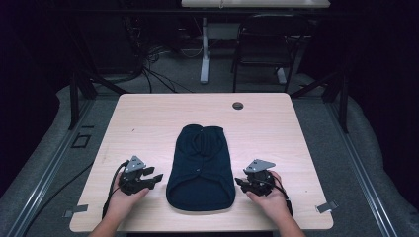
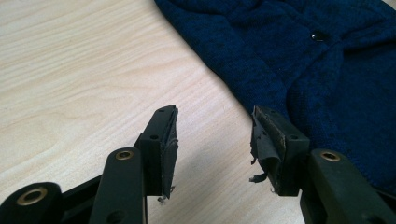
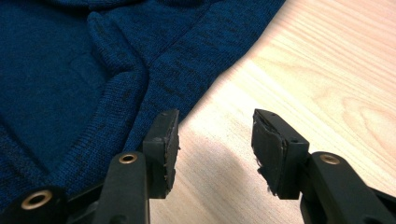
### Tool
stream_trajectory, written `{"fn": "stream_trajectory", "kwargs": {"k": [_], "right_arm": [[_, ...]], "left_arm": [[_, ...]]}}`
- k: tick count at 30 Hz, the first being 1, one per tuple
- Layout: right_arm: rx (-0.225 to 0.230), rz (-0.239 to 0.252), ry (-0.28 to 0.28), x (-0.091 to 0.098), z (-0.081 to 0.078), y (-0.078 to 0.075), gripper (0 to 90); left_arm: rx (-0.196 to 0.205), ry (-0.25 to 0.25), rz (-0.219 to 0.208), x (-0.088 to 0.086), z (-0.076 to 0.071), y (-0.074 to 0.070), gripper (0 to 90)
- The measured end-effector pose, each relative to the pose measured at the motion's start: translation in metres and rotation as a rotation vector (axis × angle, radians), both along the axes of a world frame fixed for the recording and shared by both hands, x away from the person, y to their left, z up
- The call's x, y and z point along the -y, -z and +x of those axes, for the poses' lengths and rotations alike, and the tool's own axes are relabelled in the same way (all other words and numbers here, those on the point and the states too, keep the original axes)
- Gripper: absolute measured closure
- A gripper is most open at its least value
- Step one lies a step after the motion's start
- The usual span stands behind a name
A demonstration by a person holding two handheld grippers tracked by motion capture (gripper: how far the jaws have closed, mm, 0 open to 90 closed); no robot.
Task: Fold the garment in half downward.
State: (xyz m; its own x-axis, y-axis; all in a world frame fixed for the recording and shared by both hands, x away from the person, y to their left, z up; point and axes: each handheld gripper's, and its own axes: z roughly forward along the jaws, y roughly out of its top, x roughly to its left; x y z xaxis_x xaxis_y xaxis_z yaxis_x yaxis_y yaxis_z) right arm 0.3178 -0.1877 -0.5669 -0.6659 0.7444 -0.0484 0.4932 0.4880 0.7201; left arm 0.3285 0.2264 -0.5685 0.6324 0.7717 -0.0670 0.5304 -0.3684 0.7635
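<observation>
Black jaws of the left gripper (image 2: 212, 135) stand spread apart with nothing between them, their pads worn and frayed, low over the pale wood-grain table (image 2: 70, 70). Just beyond the jaw on that view's right lies the edge of the dark navy knitted garment (image 2: 299, 60), which carries a small dark button (image 2: 319, 35) on its front. The right gripper (image 3: 215, 140) is likewise released and empty; in its own view one jaw sits at the garment's hem, the other over bare table.

From the high view, the garment (image 1: 200, 168) lies flat near the middle of the table, nearer the person's side, already folded narrow with its sides turned in. The left gripper (image 1: 140, 177) and right gripper (image 1: 256, 179) rest just beside its lower corners, one on each flank, apart from the cloth.

Judgement: the grasp has not yet been taken; the work stands at the approach to the lower hem. The next move calls for each gripper to slide one jaw under the hem and clamp both layers evenly, so the fold lifts without skewing.

No brand, label or legible writing is visible on garment, grippers or table.
</observation>
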Motion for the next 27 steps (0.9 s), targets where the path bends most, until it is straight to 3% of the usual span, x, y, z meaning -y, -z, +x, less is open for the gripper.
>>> {"fn": "stream_trajectory", "kwargs": {"k": [6, 13, 18, 21, 23, 27], "right_arm": [[-0.006, 0.001, -0.029, -0.001, 0.001, -0.002, 52.6], [-0.009, -0.009, -0.08, -0.006, 0.006, -0.012, 57.0], [-0.019, -0.068, -0.123, -0.025, 0.025, -0.02, 57.7], [-0.009, -0.091, -0.138, -0.038, 0.038, -0.022, 56.4], [-0.019, -0.082, -0.142, -0.041, 0.042, -0.022, 56.4], [-0.044, -0.071, -0.13, -0.051, 0.063, -0.023, 56.6]], "left_arm": [[-0.008, 0.003, -0.02, 0.001, 0.001, -0.002, 50.8], [-0.028, 0.046, -0.033, 0.009, 0.011, -0.011, 52.3], [-0.036, 0.08, -0.032, 0.024, 0.03, -0.021, 54.2], [-0.038, 0.108, 0.005, 0.044, 0.049, -0.024, 54.2], [-0.037, 0.112, 0.008, 0.048, 0.053, -0.023, 53.6], [-0.043, 0.114, 0.056, 0.063, 0.067, -0.02, 53.6]]}}
